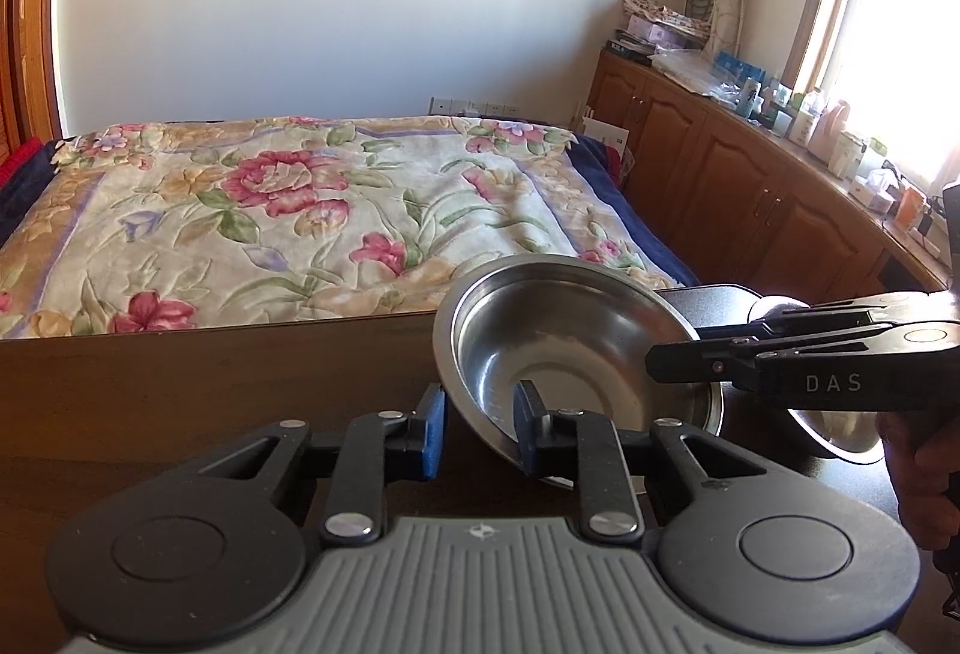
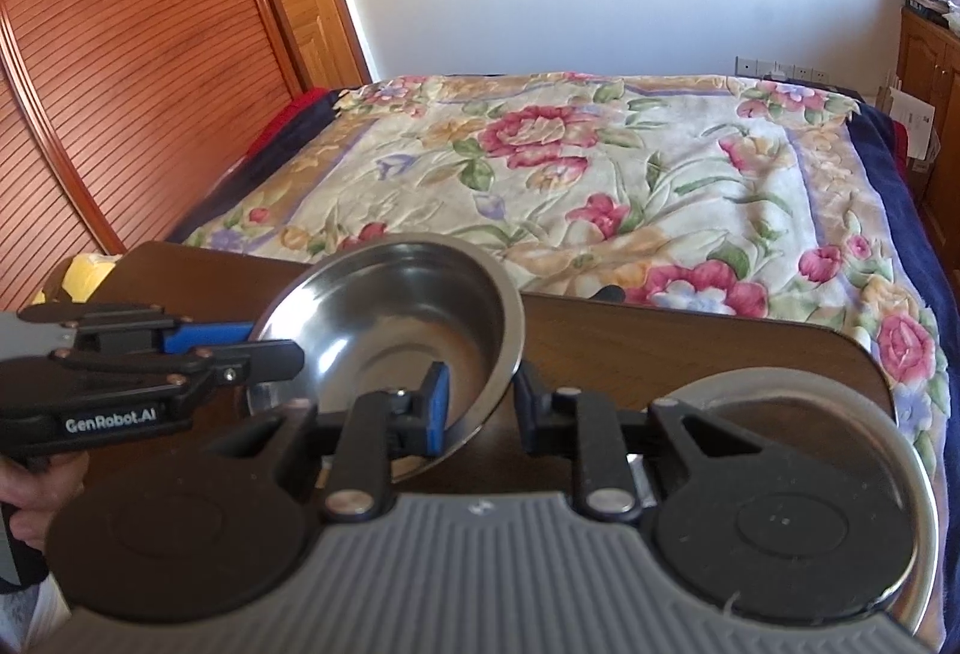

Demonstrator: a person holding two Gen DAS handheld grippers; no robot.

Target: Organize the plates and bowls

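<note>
A steel bowl point(image 1: 558, 348) is tilted above the dark wooden table point(image 1: 180, 384). My left gripper point(image 1: 480, 429) is open, its jaws astride the bowl's near-left rim. My right gripper point(image 2: 480, 408) is also open, astride the opposite rim of the same bowl point(image 2: 408, 330). In the left wrist view the right gripper's black arm point(image 1: 780, 360) reaches in from the right over the bowl. A second steel dish point(image 1: 840, 426) lies flat on the table under it; in the right wrist view this dish point(image 2: 840, 402) is at lower right, partly hidden by my gripper body.
A bed with a floral blanket point(image 1: 300, 222) lies just beyond the table's far edge. Wooden cabinets point(image 1: 750, 192) with clutter run along the right under a window. A slatted wooden wardrobe point(image 2: 120, 54) stands at the left. A hand point(image 1: 924, 468) holds the right gripper.
</note>
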